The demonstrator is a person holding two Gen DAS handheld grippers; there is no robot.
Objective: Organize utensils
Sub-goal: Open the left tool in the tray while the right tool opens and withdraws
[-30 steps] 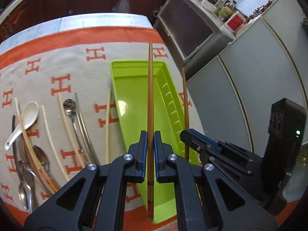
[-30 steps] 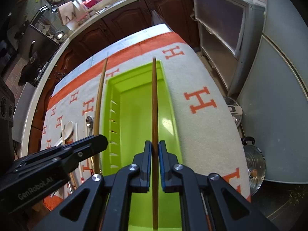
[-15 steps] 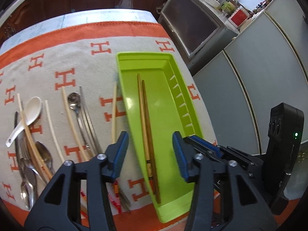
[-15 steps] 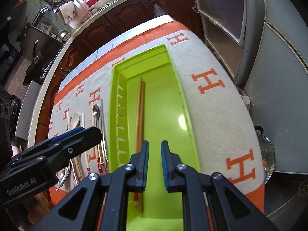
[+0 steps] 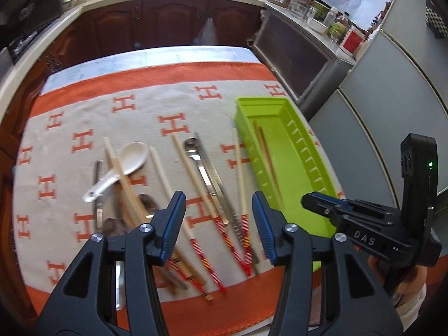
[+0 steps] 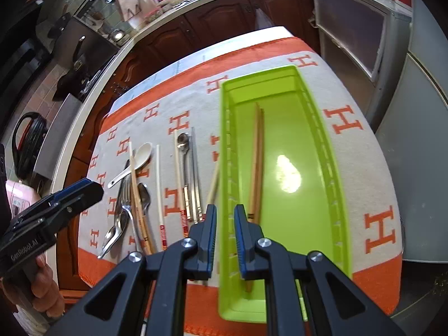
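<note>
Dark wooden kitchen cabinets curve along the top of both views, and below them the counter (image 5: pixel 156 56) is covered by a cream cloth (image 6: pixel 361 151) with orange H letters and an orange border. On that cloth, at the right of the left wrist view and in the centre of the right wrist view, lies a long lime-green tray (image 6: pixel 322 128). Two brown wooden chopsticks (image 6: pixel 257 162) lie side by side inside it, lengthwise, near its left wall.

Left of the tray the loose utensils are spread on the cloth: a white ceramic spoon (image 5: pixel 127 162) with a pale chopstick lying across its handle, a metal spoon (image 5: pixel 193 151), several pale chopsticks with red-striped ends (image 5: pixel 240 184), and forks and spoons (image 6: pixel 123 210) in a heap at the lower left.

At the bottom centre of its own view, the left tool (image 5: pixel 218 224) has its blue pads standing wide apart over the striped chopstick ends, nothing between them. In its own view the right tool (image 6: pixel 224 229) shows only a narrow gap, empty, above the tray's left wall. Each tool also shows in the other's view, held by a hand (image 6: pixel 42 288).
</note>
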